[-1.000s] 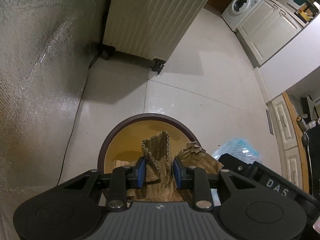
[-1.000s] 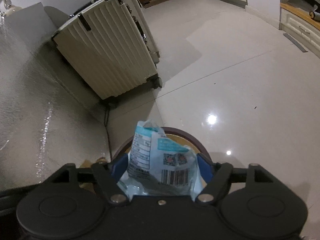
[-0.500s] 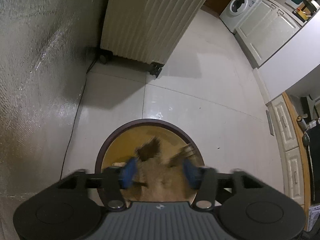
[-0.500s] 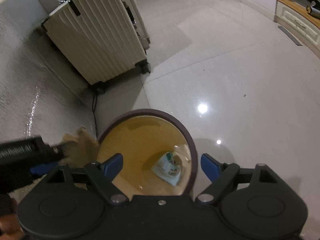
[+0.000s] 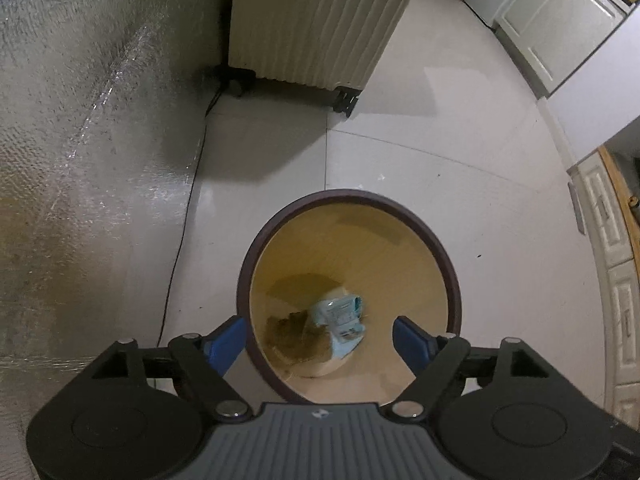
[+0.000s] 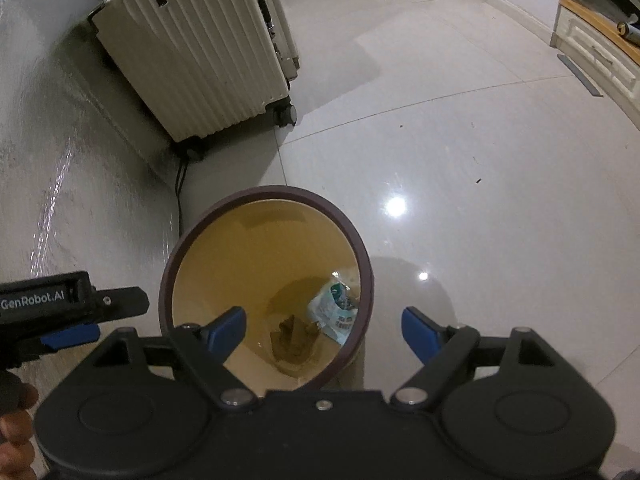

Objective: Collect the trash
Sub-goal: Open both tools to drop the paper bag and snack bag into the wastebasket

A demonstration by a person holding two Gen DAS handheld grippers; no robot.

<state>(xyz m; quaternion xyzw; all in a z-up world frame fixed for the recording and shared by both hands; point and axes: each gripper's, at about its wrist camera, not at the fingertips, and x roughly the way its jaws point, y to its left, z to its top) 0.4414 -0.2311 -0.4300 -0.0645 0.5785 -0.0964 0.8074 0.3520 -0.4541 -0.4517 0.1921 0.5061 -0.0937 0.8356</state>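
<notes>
Both grippers, left (image 5: 318,338) & right (image 6: 323,332), spread wide w/ nothing held. Crumpled brown cardboard scrap (image 5: 294,336) & pale blue plastic wrapper (image 5: 340,318) lie touching inside the round tan bin w/ dark rim (image 5: 448,256).

One bin (image 5: 448,256), two trash pieces (image 5: 340,316).

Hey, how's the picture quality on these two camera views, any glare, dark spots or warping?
Right wrist view: two bright lamp reflections glare on the glossy floor, and the suitcase bows from fisheye warping. Left wrist view: dim, no hot spots, a deep shadow under the suitcase; the brown scrap at the bottom of the bin looks murky.
</notes>
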